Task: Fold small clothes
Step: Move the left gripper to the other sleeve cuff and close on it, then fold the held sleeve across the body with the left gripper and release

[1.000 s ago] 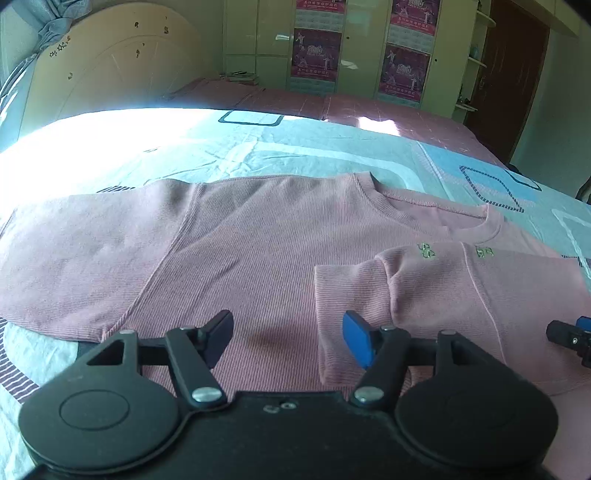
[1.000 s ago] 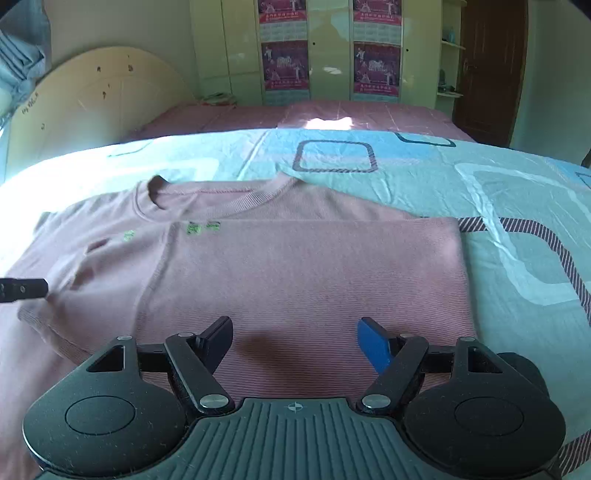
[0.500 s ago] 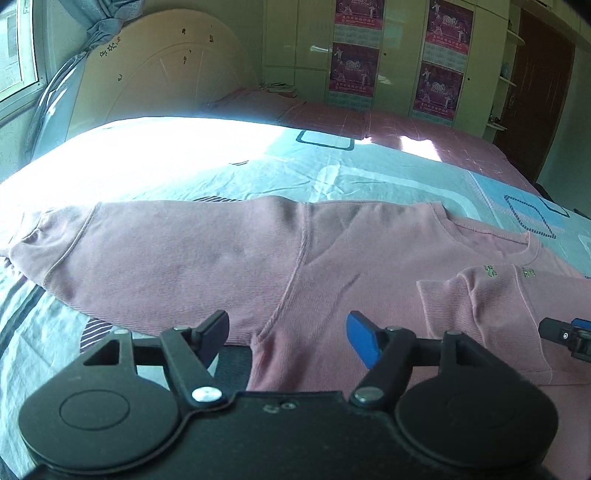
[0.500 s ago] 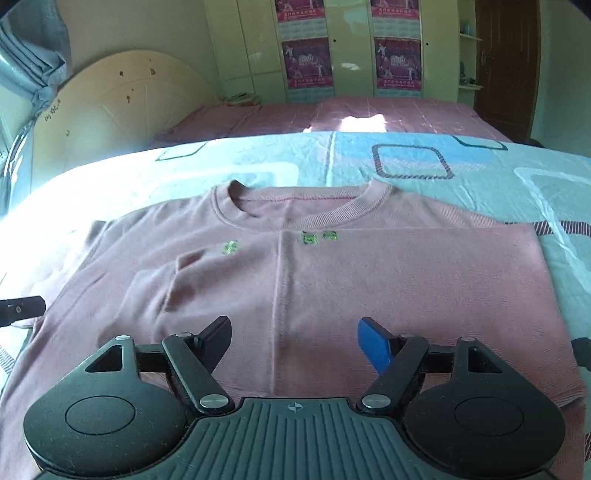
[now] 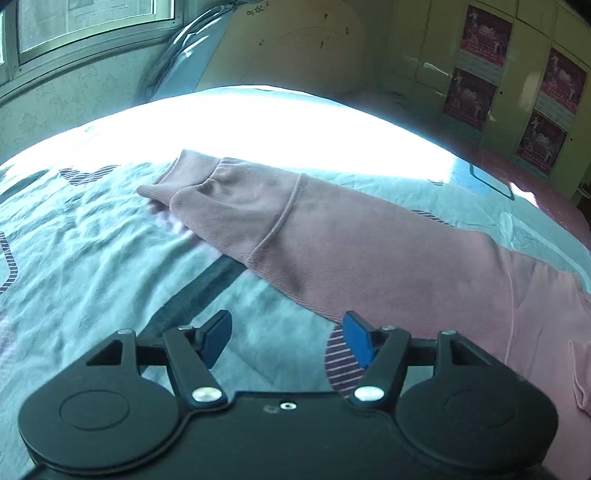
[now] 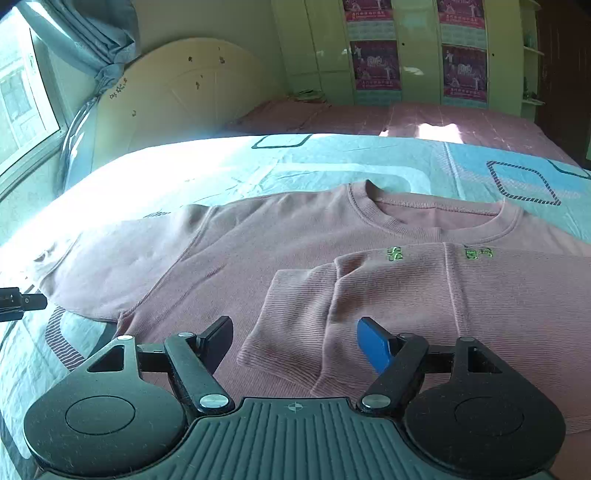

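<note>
A pink long-sleeved sweatshirt (image 6: pixel 258 254) lies flat on the bed, neck away from me. Its right sleeve (image 6: pixel 332 314) is folded across the chest. Its left sleeve (image 5: pixel 295 236) stretches out to the left, cuff (image 5: pixel 177 181) at the far end. My left gripper (image 5: pixel 284 338) is open and empty, just above the sheet beside the sleeve's near edge. My right gripper (image 6: pixel 295 341) is open and empty, low over the folded sleeve's cuff. The left gripper's tip (image 6: pixel 18 302) shows at the left edge of the right wrist view.
The bed has a light blue patterned sheet (image 5: pixel 92 258) and a pink cover (image 6: pixel 424 122) further back. A cream headboard (image 6: pixel 177 99) stands at the left, with a window (image 5: pixel 85 22) and curtain beside it. Wardrobes with posters (image 6: pixel 376 62) line the far wall.
My left gripper has swung left from the sweatshirt's body out along the spread sleeve. My right gripper has also shifted left, from the folded right side to the folded sleeve's cuff. Both stayed open.
</note>
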A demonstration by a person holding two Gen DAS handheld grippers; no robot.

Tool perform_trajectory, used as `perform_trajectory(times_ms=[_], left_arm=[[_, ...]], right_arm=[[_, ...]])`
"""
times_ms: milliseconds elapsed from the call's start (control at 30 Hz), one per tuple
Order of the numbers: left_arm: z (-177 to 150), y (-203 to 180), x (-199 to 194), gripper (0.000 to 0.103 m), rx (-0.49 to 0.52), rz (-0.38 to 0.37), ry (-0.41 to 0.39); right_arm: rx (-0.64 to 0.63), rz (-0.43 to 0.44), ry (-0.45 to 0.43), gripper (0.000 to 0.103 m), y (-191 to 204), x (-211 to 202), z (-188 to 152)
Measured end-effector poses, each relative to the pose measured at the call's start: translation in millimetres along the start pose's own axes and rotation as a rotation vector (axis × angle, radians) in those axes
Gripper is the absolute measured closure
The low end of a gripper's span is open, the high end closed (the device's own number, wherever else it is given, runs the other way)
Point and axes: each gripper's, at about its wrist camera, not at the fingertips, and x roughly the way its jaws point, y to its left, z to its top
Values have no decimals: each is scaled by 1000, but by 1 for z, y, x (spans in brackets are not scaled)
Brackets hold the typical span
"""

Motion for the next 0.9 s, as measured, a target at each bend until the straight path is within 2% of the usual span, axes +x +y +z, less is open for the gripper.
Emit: perform_trajectory(times_ms=[167, 233, 333, 433, 500, 567, 633, 700, 733, 833, 900], left_arm=[[26, 51, 25, 41, -137, 54, -11], [36, 62, 38, 41, -163, 44, -9], [47, 73, 57, 39, -215, -18, -9], [56, 70, 69, 34, -212, -53, -25], [60, 66, 75, 36, -198, -64, -35], [62, 66, 78, 52, -193, -60, -52], [62, 72, 82, 87, -214, -64, -61], [61, 81, 84, 94, -255, -81, -68], [61, 81, 83, 96, -255, -85, -74], [60, 69, 71, 97, -195, -98, -124], [64, 52, 56, 98, -141, -136, -175]], right_arm=[[1, -84, -68, 29, 4, 0, 8], [16, -145, -82, 29, -1, 2, 10], [37, -186, -41, 29, -9, 11, 7], [45, -213, -3, 29, -11, 20, 0], [56, -211, 53, 29, -14, 31, -5], [45, -226, 50, 29, -12, 33, -7], [70, -232, 30, 29, -12, 28, -6], [77, -294, -1, 29, -12, 24, -7], [68, -319, 31, 29, -11, 29, -10], [30, -338, 31, 29, -6, 31, -13], [58, -331, 32, 29, -8, 29, -11]])
